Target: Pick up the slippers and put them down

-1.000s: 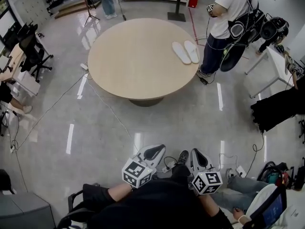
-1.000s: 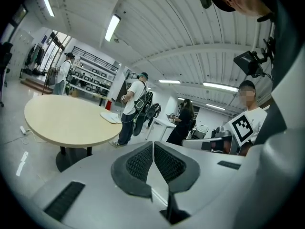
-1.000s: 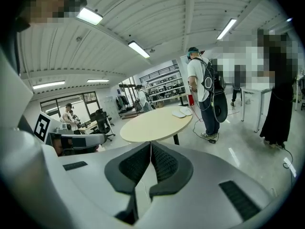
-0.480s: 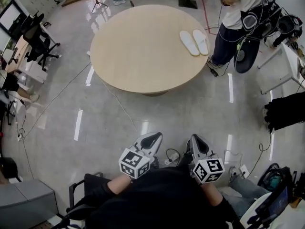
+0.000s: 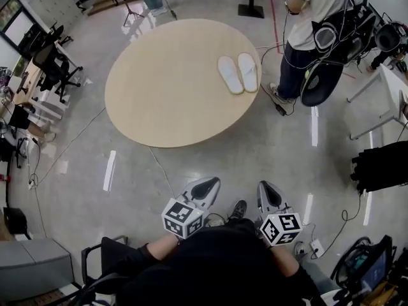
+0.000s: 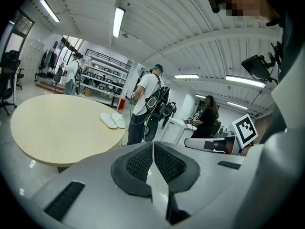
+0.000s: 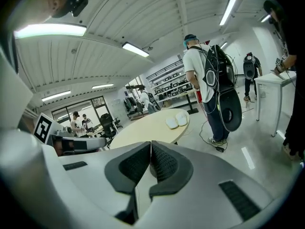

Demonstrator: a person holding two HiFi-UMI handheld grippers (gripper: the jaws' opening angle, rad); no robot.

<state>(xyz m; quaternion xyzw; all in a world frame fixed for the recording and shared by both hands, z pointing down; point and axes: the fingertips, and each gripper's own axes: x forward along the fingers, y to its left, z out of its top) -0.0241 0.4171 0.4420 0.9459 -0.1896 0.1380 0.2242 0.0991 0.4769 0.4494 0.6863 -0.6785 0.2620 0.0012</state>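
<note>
The top edge cuts off the standing person [image 5: 310, 5] at upper right; in the left gripper view the slippers [image 6: 113, 120] are too small for detail.

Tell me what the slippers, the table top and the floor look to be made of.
Slippers: probably soft white fabric or foam, matte with no shine; too small to tell the weave.
Table top: likely pale wood-look laminate, smooth and satin; evenly coloured, no visible grain.
Floor: hard, polished grey surface, perhaps tile or coated concrete; bright mirror-like strips of glare show on it.
</note>
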